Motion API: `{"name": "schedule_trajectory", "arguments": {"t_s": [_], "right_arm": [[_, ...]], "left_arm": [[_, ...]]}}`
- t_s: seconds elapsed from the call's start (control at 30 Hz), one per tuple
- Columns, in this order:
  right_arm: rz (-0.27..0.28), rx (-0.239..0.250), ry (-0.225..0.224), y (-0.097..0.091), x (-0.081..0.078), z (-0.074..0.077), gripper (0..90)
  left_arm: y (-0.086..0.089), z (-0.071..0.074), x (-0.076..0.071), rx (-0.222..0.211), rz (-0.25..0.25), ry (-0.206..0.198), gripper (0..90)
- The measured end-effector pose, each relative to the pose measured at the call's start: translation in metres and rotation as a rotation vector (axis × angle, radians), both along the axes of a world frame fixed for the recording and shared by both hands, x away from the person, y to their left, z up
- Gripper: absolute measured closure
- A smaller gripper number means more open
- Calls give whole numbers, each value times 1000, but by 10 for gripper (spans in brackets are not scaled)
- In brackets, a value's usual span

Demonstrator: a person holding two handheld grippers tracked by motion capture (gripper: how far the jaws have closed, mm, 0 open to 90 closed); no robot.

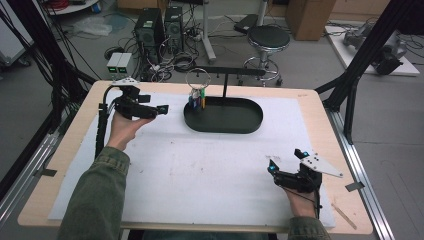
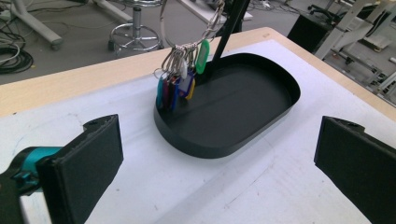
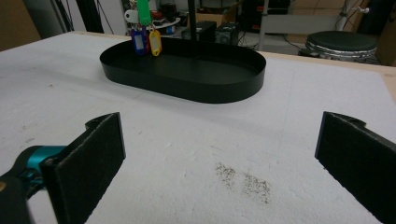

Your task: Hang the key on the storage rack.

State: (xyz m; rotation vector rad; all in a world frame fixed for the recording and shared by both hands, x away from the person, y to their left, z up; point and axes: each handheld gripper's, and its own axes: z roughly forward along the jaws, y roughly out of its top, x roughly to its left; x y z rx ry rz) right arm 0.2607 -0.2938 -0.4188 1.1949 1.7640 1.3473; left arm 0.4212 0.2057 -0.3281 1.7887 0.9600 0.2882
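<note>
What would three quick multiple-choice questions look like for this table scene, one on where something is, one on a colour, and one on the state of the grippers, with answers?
1. Where do the key tags hang?
A. Over one end of the black tray
B. On the stool
C. Flat on the white mat, well away from the tray

2. What colour is the topmost tag?
A. Red
B. Green
C. White

3. How do the jaws of the left hand-held gripper and right hand-held gripper stand?
A. Both closed on tags
B. One open, one closed
C. Both wide open, holding nothing

Answers: 1 A, the bunch dangles from a ring on the stand, over the tray's end. 2 B, it shows green in both gripper views. 3 C, each gripper view shows its pads far apart with bare mat between.
</note>
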Motion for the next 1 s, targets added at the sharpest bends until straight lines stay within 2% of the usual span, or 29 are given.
{"name": "schedule_trajectory", "arguments": {"t_s": [0.13, 0.3, 0.6, 0.67, 0.83, 1.0], "right_arm": [[5, -5, 2, 1, 0, 0, 5], [10, -8, 9, 2, 0, 0, 5], [13, -10, 6, 3, 0, -1, 5], [13, -10, 8, 3, 0, -1, 5], [13, -8, 11, 3, 0, -1, 5], [15, -10, 11, 3, 0, -1, 5]], "left_arm": [[6, -7, -5, 2, 6, 9, 17], [15, -14, -13, -22, 10, 15, 17], [30, -25, -27, -14, 26, 27, 17], [33, -26, -30, -8, 34, 24, 17], [44, -26, -40, -40, 50, 18, 17], [54, -24, -51, -38, 64, 3, 17]]}}
